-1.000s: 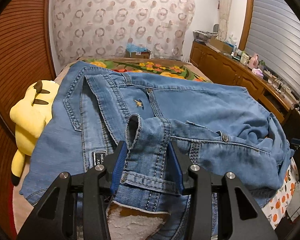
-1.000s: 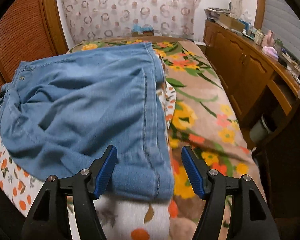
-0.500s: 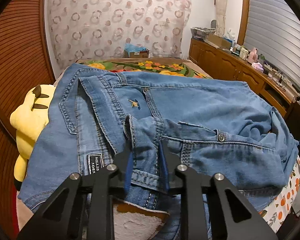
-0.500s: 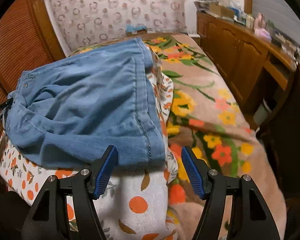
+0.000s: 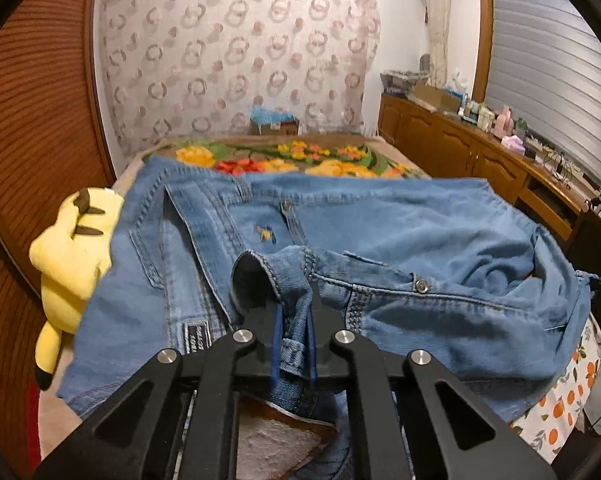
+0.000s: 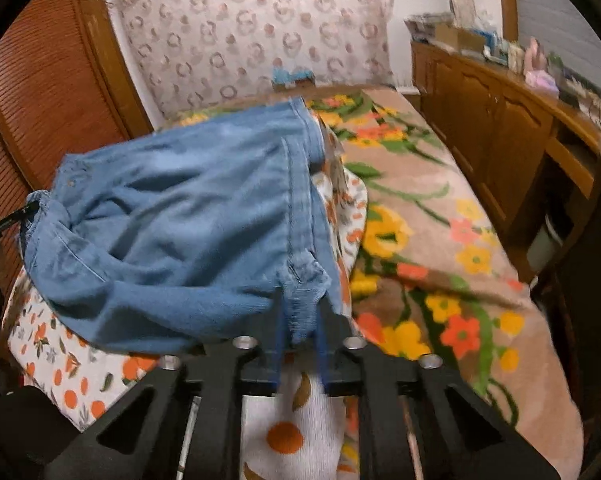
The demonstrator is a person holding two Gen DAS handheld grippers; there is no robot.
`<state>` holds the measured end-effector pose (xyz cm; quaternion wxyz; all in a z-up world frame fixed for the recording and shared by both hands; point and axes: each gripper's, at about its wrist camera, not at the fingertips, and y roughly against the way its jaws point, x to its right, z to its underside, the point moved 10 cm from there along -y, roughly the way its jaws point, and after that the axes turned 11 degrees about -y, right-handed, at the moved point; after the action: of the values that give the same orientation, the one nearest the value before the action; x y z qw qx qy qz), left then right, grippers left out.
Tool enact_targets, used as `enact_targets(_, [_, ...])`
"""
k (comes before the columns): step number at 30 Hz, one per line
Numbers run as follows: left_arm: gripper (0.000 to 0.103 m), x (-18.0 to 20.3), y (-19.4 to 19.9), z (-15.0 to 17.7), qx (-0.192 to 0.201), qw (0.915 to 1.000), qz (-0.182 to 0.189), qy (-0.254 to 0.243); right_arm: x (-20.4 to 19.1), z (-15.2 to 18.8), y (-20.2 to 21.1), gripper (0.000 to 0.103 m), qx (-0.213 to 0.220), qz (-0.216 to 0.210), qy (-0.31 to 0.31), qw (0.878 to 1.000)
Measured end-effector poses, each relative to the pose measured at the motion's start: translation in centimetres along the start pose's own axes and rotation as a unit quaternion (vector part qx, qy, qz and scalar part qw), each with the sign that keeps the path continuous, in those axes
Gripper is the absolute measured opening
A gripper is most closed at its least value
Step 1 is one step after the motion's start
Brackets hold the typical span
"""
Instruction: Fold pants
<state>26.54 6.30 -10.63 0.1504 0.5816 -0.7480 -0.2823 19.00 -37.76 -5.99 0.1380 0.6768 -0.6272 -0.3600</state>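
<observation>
1. The pants (image 5: 400, 240) are light blue jeans lying crosswise on the bed (image 6: 440, 240), on top of an orange-print sheet (image 6: 60, 364) that covers the flowery blanket. Waistband end is on the left side by the yellow plush toy (image 5: 72, 264), leg hems on the right.
2. Left hand-held gripper (image 5: 294, 344) is closing its jaws, and the blue pads already pinch a bunched bit of the waistband near a belt loop.
3. Right hand-held gripper (image 6: 300, 344) is also closing, with the near corner of the leg hem squeezed between its pads.
4. So my guess is the step is: grab both near-edge ends, then carry that edge over to the far side to fold lengthwise.
5. Tips: make sure each pinch catches every denim layer, not just the top one, or the lower layer will sag out.
6. Lift both ends together and keep the fabric lightly taut between them, so the crease comes out straight.
7. Watch that sheet underneath, it looks easy to snag along with the hem.
</observation>
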Motion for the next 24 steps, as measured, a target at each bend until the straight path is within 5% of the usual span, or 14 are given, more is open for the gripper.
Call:
enact_targets(11, [0.01, -1.9, 3.3, -3.8, 0.053, 0.998, -0.034, 0.008, -1.9, -6.9, 3.5, 0.008, 0.099, 0.005, 0.048, 0.994])
enact_targets(24, [0.01, -5.0, 0.9, -5.7, 0.055, 0.9961, -0.061, 0.03, -4.4, -11.5, -0.4, 0.008, 0.126, -0.004, 0.087, 0.988])
